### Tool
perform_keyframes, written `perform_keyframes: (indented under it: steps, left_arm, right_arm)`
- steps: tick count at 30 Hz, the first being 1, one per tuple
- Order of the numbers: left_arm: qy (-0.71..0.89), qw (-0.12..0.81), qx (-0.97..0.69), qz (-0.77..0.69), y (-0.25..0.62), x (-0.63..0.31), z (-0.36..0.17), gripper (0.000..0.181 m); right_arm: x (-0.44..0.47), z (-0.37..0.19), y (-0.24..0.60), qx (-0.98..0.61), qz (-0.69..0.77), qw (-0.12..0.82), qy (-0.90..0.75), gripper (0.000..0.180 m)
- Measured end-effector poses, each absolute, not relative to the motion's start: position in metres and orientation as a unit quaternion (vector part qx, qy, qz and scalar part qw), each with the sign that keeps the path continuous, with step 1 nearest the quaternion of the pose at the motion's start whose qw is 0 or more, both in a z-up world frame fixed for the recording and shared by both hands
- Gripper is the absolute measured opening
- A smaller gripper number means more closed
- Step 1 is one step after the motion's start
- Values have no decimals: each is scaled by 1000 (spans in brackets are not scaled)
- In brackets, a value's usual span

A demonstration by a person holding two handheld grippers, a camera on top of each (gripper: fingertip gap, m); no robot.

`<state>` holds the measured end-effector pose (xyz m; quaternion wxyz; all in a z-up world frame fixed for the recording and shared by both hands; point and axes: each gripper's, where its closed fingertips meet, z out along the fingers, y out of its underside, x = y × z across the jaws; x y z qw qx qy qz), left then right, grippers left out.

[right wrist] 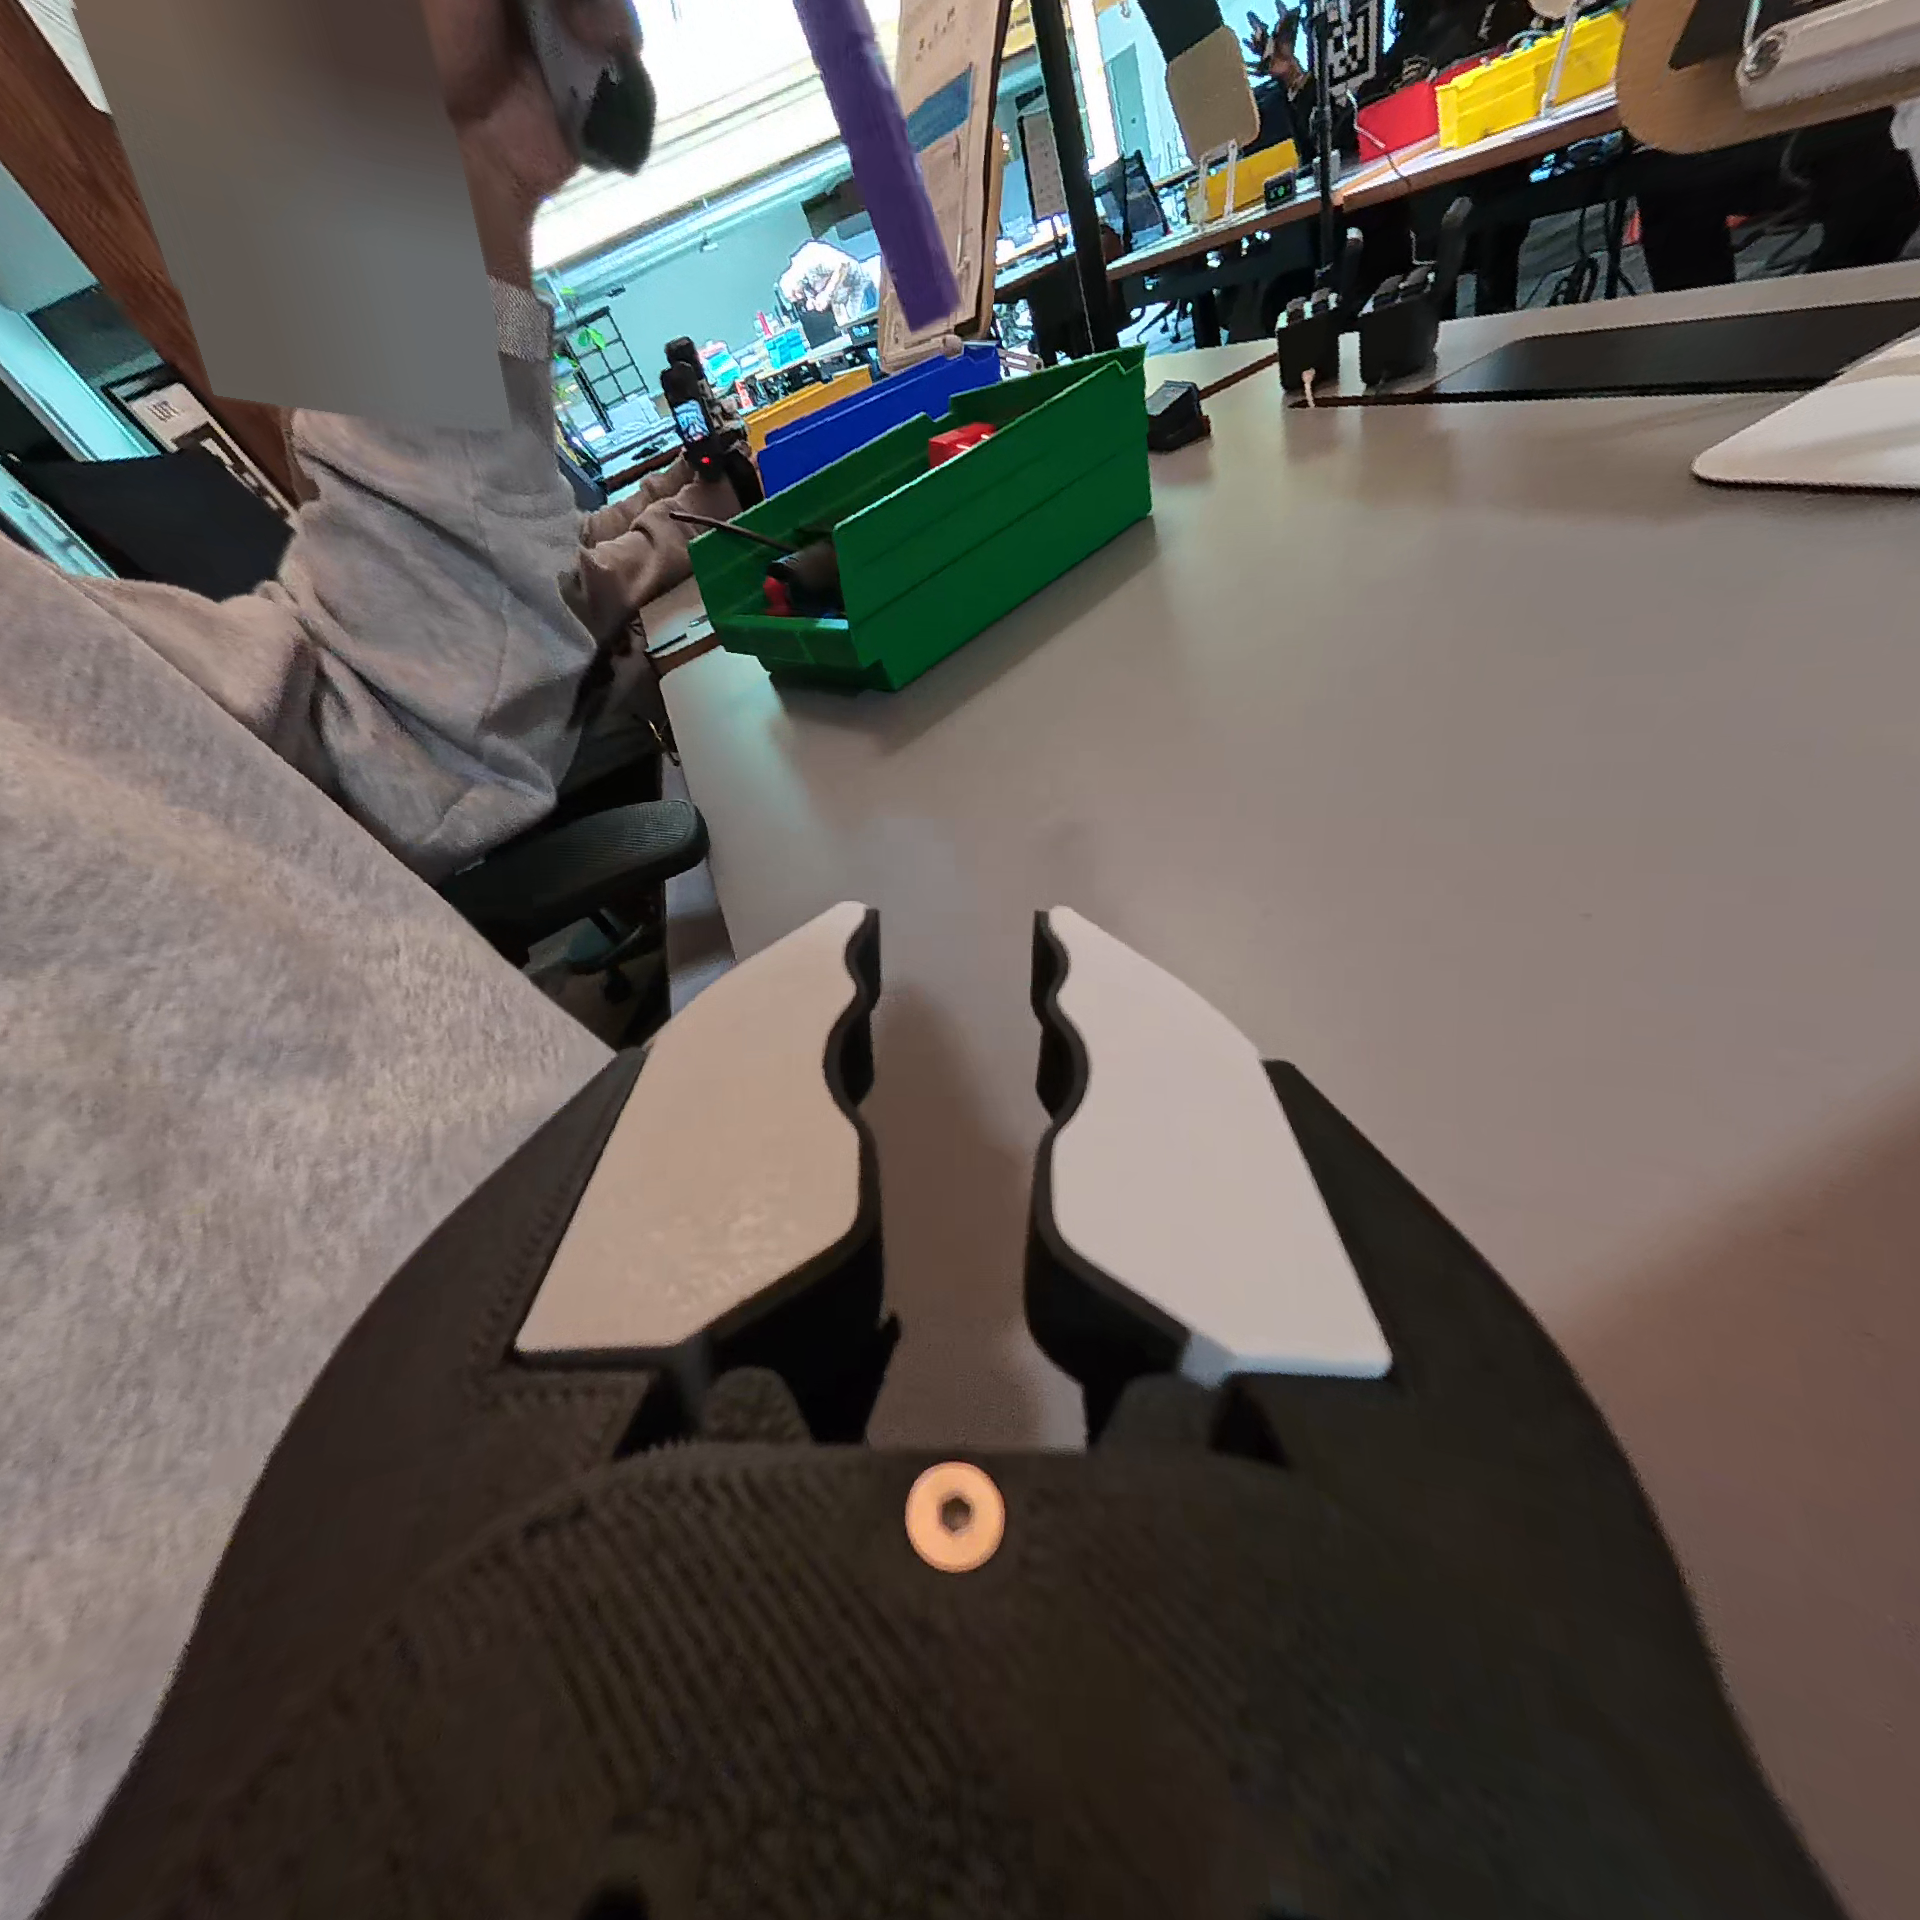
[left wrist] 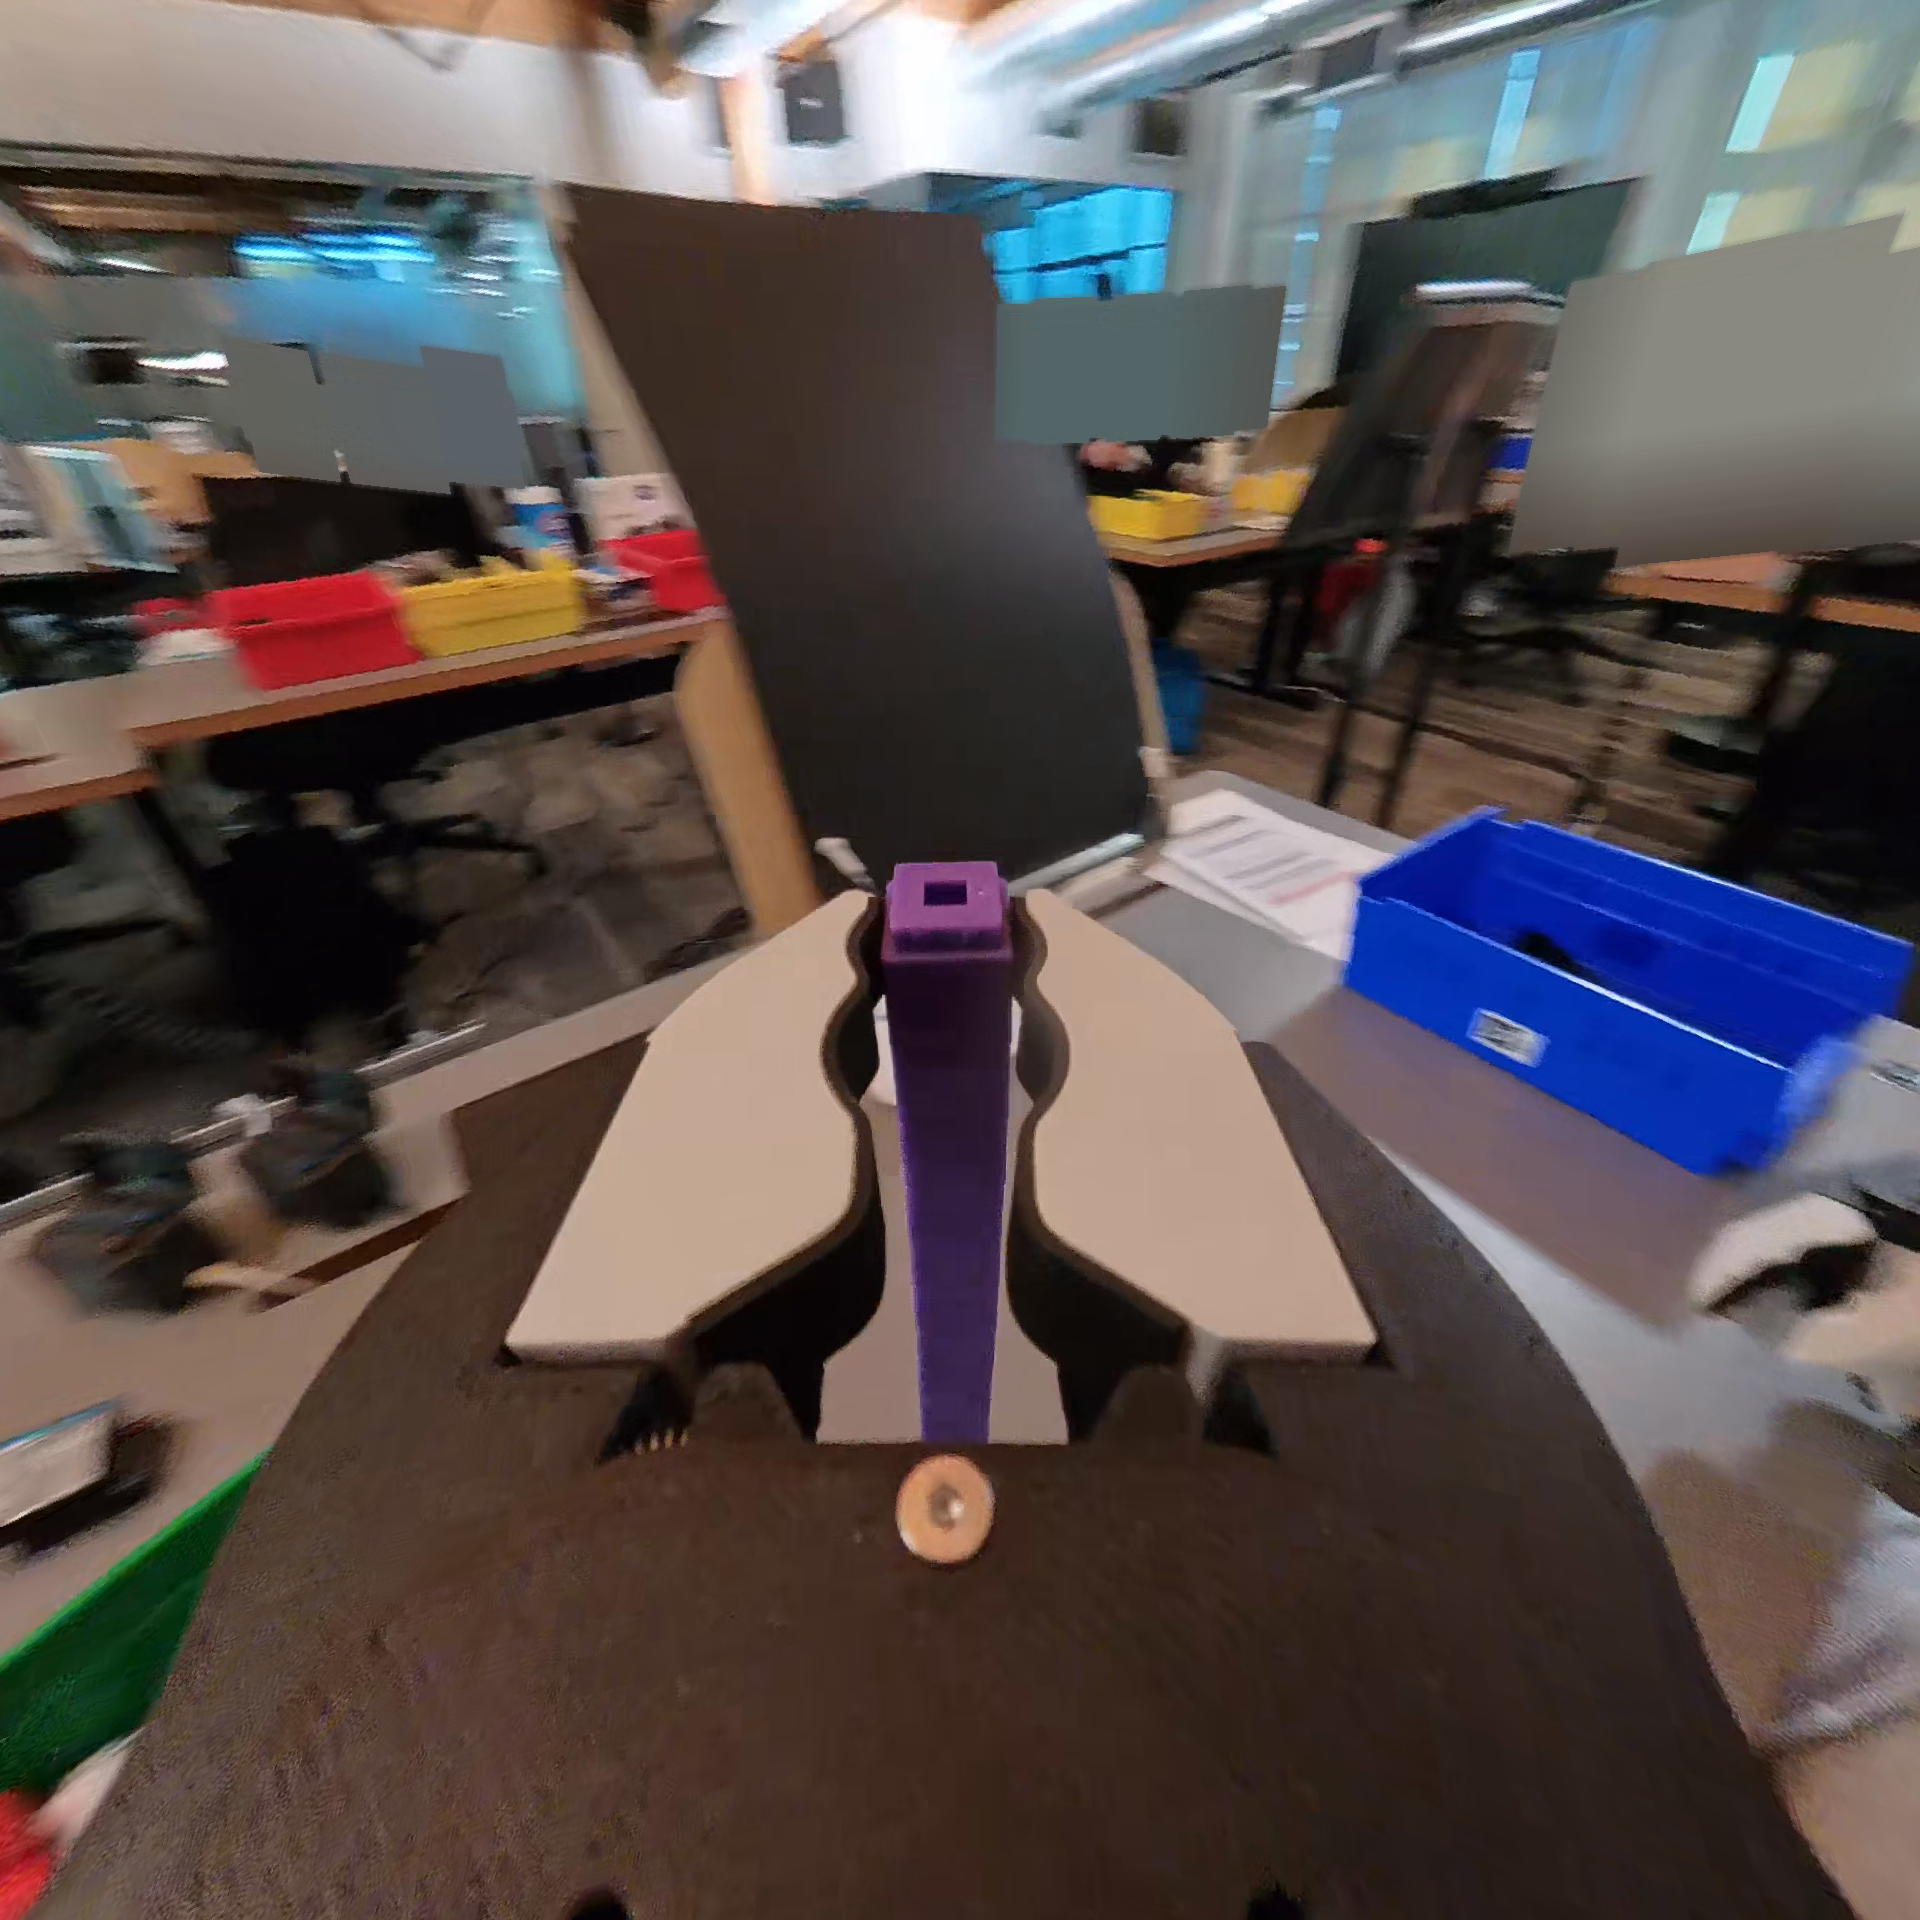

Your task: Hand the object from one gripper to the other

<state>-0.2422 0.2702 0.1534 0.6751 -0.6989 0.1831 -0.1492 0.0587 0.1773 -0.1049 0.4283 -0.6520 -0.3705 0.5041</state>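
- Purple bar (left wrist: 951, 1164): long, square in section, with a square hole in its far end; it is held lengthwise along the left gripper (left wrist: 948, 920), with the fingers closed against its sides near the tip.
- In the right wrist view the same purple bar (right wrist: 883, 166) is seen high above the desk, tilted, its lower end hanging free over the far left part of the desk, above the green bin (right wrist: 935, 540).
- Right gripper (right wrist: 956, 925): jaws are parted with a clear gap and nothing is held between them; it is kept low over the near edge of the desk (right wrist: 1403, 779), well apart from the bar.
- Blue bin (left wrist: 1621, 977) is seen in the left wrist view on the right side of the desk; it is not touched.
- Step judged in hand: the bar is carried by the giving gripper and presented in the air; the transfer itself is not yet begun.
- Next move, as judged: the right gripper is to be raised and turned toward the free length of the bar, its open jaws set around that length clear of the left fingers, then closed before the left grip is released.
- Risk noted: early release would drop the bar toward the green bin or the desk.
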Motion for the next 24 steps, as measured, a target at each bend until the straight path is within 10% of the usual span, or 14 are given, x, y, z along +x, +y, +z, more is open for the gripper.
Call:
perform_keyframes:
  steps: [12, 16, 18, 24]
  left_arm:
    - [371, 542, -618, -432, 234, -4, 76, 22]
    - [385, 487, -592, -514, 218, 24, 67, 22]
    - [389, 476, -581, -534, 213, 29, 65, 22]
    - [394, 487, -559, -543, 206, 31, 66, 29]
  right_arm:
    - [25, -88, 184, -581, 453, 524, -427, 71]
    - [14, -90, 183, -569, 493, 494, -435, 66]
    - [12, -90, 175, -555, 529, 462, -445, 24]
    - [18, -87, 168, -545, 551, 447, -446, 23]
